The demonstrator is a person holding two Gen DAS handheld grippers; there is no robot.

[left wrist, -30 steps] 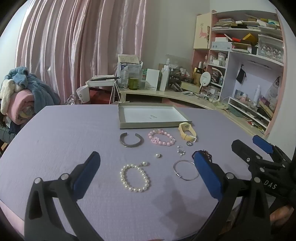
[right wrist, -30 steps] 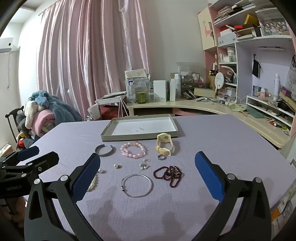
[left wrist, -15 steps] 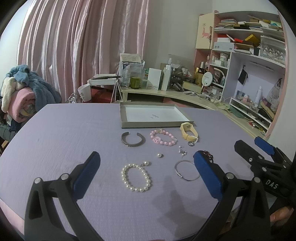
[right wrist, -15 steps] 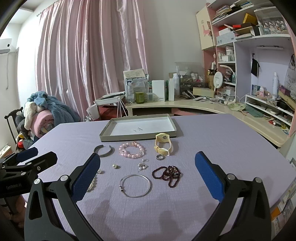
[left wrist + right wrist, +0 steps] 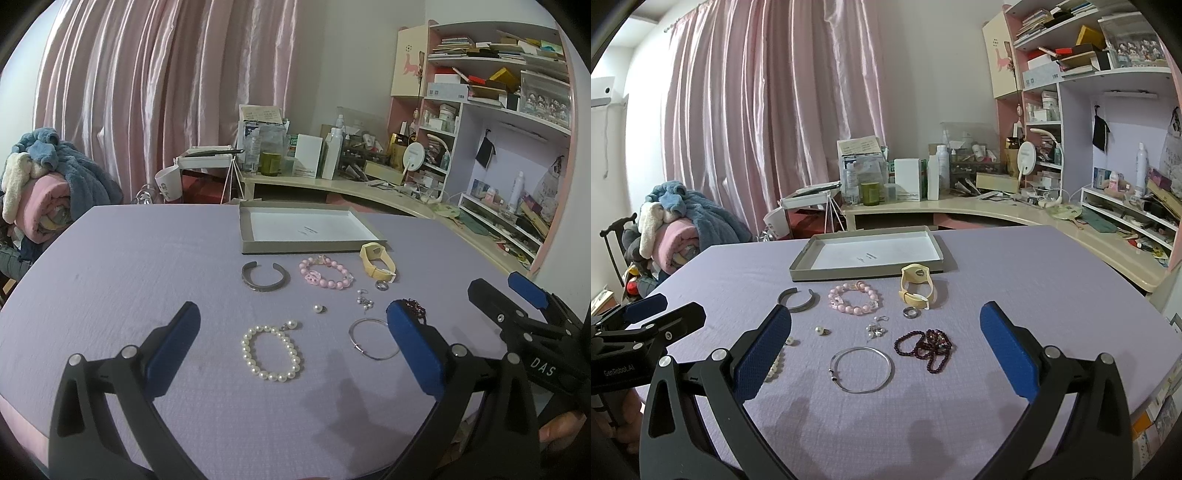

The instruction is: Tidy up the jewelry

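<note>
Jewelry lies spread on a lilac table (image 5: 147, 273) in front of a shallow grey tray (image 5: 255, 248) (image 5: 801, 274) with a white floor. A pearl bracelet (image 5: 271, 354) lies between the fingers of my open left gripper (image 5: 291, 325), which hovers above it. A thin silver bangle (image 5: 860, 369) and a dark red bead strand (image 5: 925, 345) lie between the fingers of my open right gripper (image 5: 886, 325). Farther back are a grey cuff (image 5: 796, 300), a pink bead bracelet (image 5: 854, 298), a cream watch (image 5: 916, 286), a ring (image 5: 910, 313), earrings (image 5: 875, 328) and a single pearl (image 5: 318, 308).
A cluttered desk (image 5: 960, 206) and pink shelves (image 5: 1108, 110) stand behind and to the right of the table. A chair heaped with blankets (image 5: 665, 229) is at the left, before pink curtains (image 5: 775, 110). A hand (image 5: 561, 430) holds the right gripper's handle.
Both grippers have risen and tilted slightly, so the jewelry sits a little lower in both views. Nothing on the table has moved.
</note>
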